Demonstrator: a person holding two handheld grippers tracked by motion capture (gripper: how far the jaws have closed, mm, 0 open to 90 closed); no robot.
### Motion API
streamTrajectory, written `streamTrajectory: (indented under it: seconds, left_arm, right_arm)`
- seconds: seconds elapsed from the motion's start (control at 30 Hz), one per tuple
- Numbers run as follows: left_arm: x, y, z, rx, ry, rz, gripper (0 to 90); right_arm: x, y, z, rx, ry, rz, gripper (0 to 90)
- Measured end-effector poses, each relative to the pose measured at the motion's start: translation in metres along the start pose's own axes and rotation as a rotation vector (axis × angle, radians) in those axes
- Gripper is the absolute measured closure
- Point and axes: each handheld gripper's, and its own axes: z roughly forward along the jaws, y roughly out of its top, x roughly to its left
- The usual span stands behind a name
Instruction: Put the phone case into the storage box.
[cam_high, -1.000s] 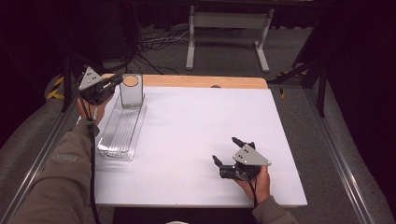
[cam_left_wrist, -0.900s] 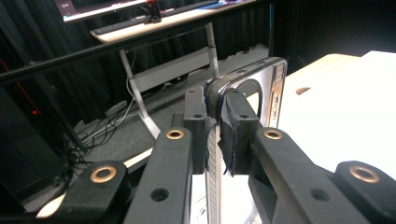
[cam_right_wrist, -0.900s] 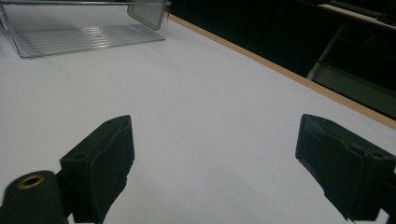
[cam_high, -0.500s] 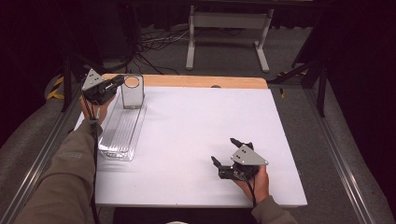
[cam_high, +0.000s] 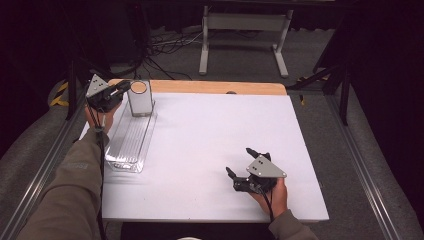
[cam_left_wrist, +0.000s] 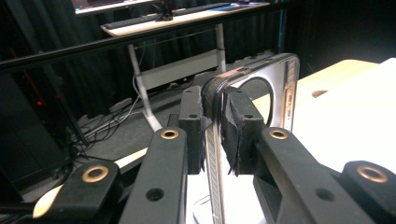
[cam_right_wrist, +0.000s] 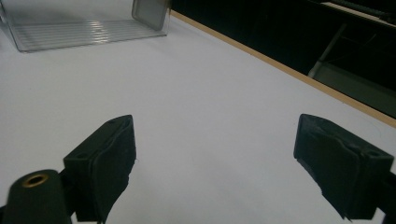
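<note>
At the far left corner of the table: the left gripper (cam_high: 121, 90) holds the end wall of the clear bin (cam_high: 131, 142), jaws closed on its rim.
Change: compared with a second ago, the bin stands a little nearer to the far edge and more straight; the hand looks to be still sliding it.
Meaning: I judge the placing of the bin is almost done.
Right gripper (cam_high: 245, 165): rests near the front edge, jaws wide open, holding nothing.
Hard to see: the round cut-out (cam_left_wrist: 256, 95) is partly behind the pads (cam_left_wrist: 236, 128); the bin floor is cut off.
</note>
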Motion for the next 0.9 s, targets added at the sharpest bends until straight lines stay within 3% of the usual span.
streamTrajectory:
  seconds: [0.1,0.47,0.7,0.9]
  left_arm:
    - [0.0012,-0.0017,0.0007,0.009,0.03,-0.007,77.3]
    - [0.0015,-0.0036,0.0022,0.038,0.04,-0.006,71.0]
    - [0.0008,-0.0026,0.0011,0.051,0.046,-0.004,67.6]
    - [0.0007,0.0003,-0.0026,0.035,0.053,-0.008,62.0]
  right_arm:
    - [0.0013,0.0009,-0.0006,-0.001,-0.004,-0.011,13.7]
    - [0.0006,0.0011,-0.0012,-0.001,0.001,-0.012,14.4]
    - [-0.0002,0.0013,-0.0038,-0.023,-0.021,-0.011,15.4]
    - [0.0011,0.0019,-0.0043,-0.024,-0.019,-0.015,15.3]
